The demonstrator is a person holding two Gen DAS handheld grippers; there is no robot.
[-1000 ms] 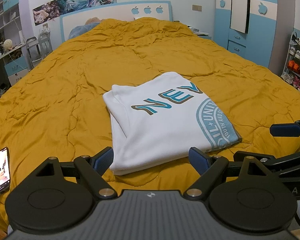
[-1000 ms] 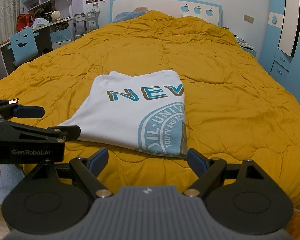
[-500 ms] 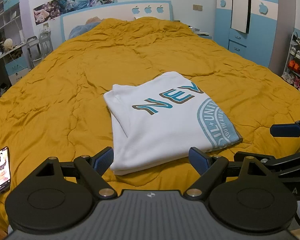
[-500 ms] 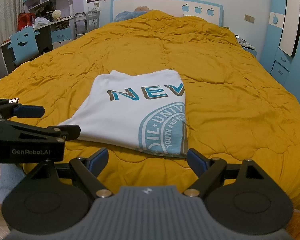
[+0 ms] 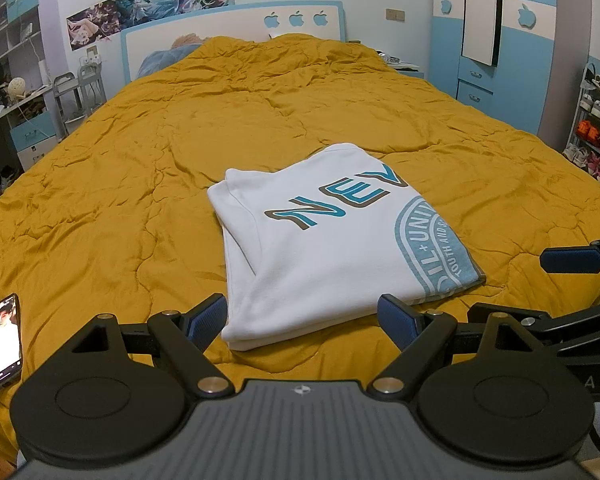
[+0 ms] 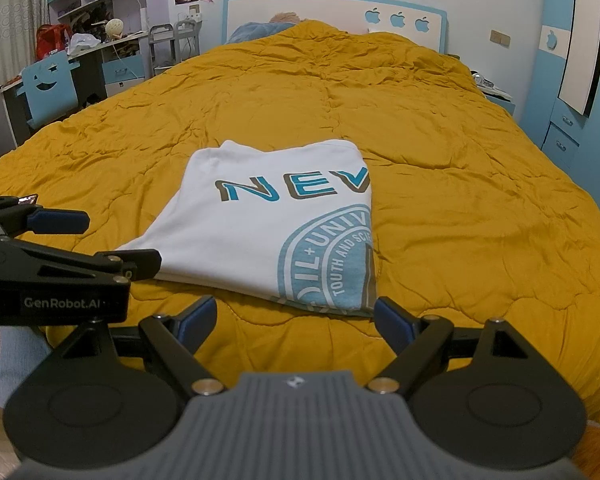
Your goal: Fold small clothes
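Note:
A white T-shirt (image 5: 324,248) with blue and brown lettering and a round blue print lies folded into a rectangle on the mustard quilt (image 5: 160,152). It also shows in the right wrist view (image 6: 268,224). My left gripper (image 5: 302,320) is open and empty, just short of the shirt's near edge. My right gripper (image 6: 294,320) is open and empty, just short of the shirt's near right corner. Each gripper shows at the side of the other's view.
A phone (image 5: 2,342) with a lit screen lies on the quilt at the near left. The headboard (image 5: 236,28) and a pillow are at the far end. A blue wardrobe (image 5: 496,60) and shoe rack stand right, a desk (image 6: 72,64) and shelves left.
Almost nothing has changed. The views have shifted very slightly; the shirt lies still and both grippers stay open.

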